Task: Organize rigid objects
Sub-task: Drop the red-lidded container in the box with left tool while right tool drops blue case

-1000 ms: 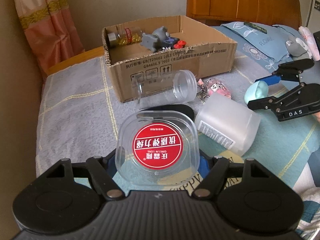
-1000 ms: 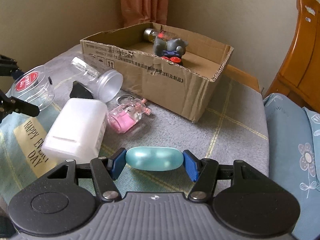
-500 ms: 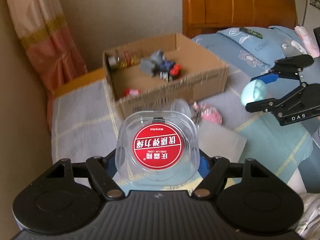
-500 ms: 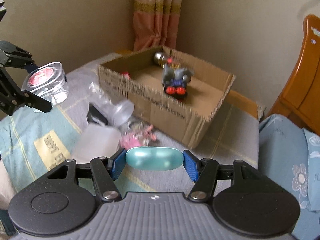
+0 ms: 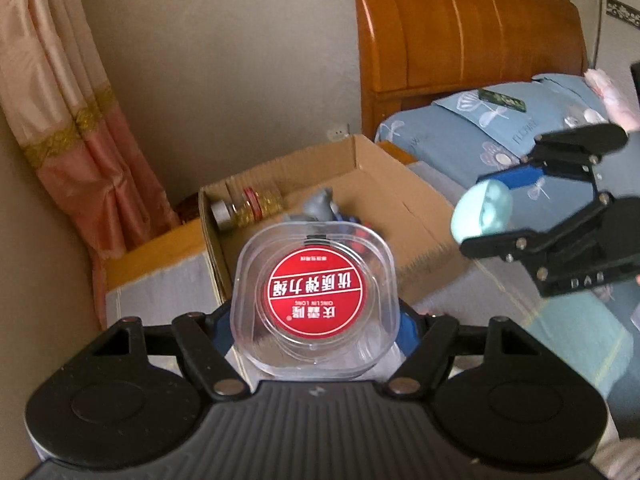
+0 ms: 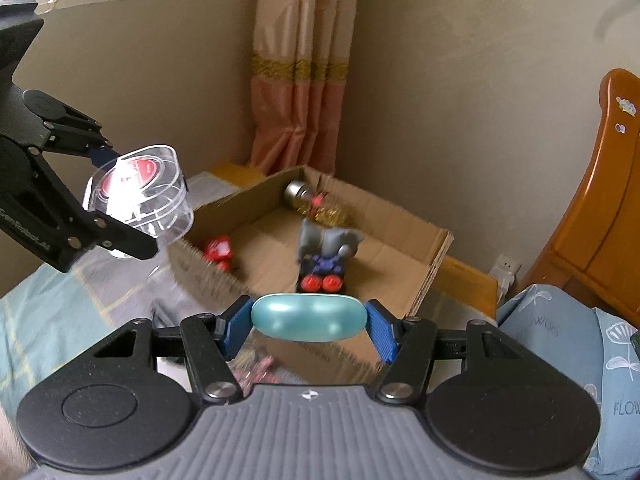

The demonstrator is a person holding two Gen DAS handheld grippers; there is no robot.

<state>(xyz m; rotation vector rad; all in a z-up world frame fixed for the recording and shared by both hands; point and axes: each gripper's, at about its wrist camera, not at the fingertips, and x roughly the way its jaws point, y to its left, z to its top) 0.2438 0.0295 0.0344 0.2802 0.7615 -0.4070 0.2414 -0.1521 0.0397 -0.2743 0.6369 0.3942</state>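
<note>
My left gripper (image 5: 316, 312) is shut on a clear plastic tub with a red label (image 5: 316, 292) and holds it in the air at the near-left corner of the open cardboard box (image 5: 408, 208). The tub also shows in the right wrist view (image 6: 140, 200). My right gripper (image 6: 308, 320) is shut on a teal oval case (image 6: 308, 317), held above the box's near wall (image 6: 360, 352). In the left wrist view the case (image 5: 482, 210) hangs right of the box. Inside the box lie a grey toy on a wheeled base (image 6: 326, 252), a jar with gold contents (image 6: 316, 204) and a red item (image 6: 218, 250).
The box stands on a grey cloth-covered surface (image 5: 160, 292) by a beige wall and pink curtain (image 6: 300, 100). A wooden headboard (image 5: 472, 28) and blue pillows (image 5: 500, 128) lie to the right. A pink item (image 6: 256, 372) lies blurred under my right gripper.
Both grippers have risen from the cloth and moved toward the box with their loads. The white container and clear bottle on the cloth have dropped out of view.
</note>
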